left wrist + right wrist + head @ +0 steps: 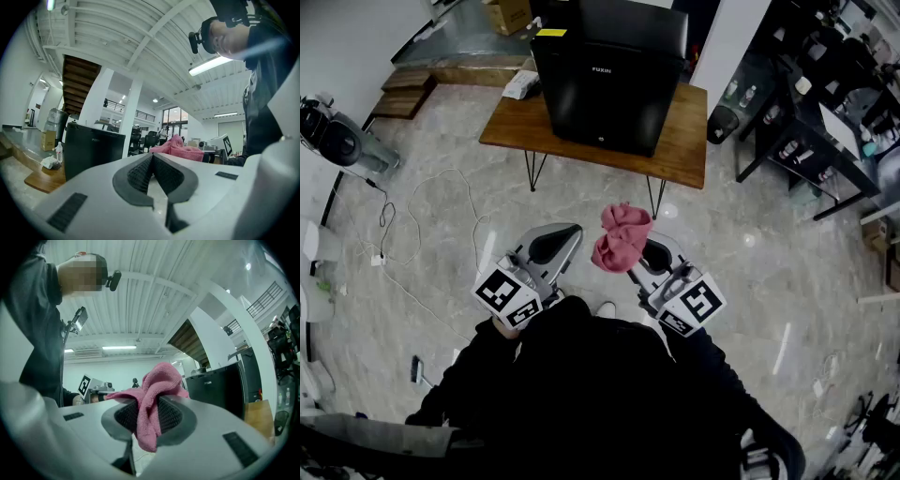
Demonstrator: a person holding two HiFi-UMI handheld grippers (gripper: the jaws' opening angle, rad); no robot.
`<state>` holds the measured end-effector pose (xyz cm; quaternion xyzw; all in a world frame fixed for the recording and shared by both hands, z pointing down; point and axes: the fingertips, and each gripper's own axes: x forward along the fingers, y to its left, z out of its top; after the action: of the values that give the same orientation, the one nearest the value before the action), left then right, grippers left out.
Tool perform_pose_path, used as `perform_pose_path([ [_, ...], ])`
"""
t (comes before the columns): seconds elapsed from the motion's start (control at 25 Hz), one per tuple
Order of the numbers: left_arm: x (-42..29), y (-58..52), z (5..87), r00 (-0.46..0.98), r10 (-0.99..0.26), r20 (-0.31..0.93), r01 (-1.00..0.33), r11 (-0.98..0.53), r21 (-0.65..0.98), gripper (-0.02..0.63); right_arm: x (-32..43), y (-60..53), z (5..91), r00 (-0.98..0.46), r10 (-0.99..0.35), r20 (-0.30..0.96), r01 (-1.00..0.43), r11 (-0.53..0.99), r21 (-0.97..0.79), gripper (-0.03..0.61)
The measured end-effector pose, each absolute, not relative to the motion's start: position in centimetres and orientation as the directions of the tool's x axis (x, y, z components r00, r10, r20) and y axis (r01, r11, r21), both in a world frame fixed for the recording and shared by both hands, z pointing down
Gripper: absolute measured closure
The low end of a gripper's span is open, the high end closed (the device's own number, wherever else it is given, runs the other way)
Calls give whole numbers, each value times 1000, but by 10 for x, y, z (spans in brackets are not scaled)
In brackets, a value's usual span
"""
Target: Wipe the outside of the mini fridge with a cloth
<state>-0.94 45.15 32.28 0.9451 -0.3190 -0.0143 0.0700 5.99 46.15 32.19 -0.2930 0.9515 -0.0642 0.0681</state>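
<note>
The right gripper is clamped on a pink cloth that bunches up past its jaws. The left gripper, near its left, has its jaws together on nothing. The black fridge stands on a wooden table on the far side, well apart from both.

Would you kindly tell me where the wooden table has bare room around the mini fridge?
The table is bare right of the mini fridge and at its front-left corner. The back-left corner holds a crumpled white item; the strip before the fridge is narrow.
</note>
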Motion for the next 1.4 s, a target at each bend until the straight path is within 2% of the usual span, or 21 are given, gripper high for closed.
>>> perform_pose_path([
  [0.48, -5, 448, 322, 788, -616, 25, -613, -778, 141, 609, 64, 462, 322, -826, -557, -90, -538, 825, -171, 502],
  [0.92, -17, 432, 322, 722, -692, 18, -689, -716, 108, 609, 59, 445, 324, -845, -521, -117, -502, 850, -162, 497],
  [1.04, -36, 404, 321, 710, -704, 5, -700, -706, 104, 609, 44, 411, 324, -829, -547, -116, -531, 835, -146, 500],
  [1.4, -137, 278, 317, 706, -707, -39, -699, -704, 129, 609, -62, 286, 326, -809, -588, -17, -585, 807, -78, 500],
])
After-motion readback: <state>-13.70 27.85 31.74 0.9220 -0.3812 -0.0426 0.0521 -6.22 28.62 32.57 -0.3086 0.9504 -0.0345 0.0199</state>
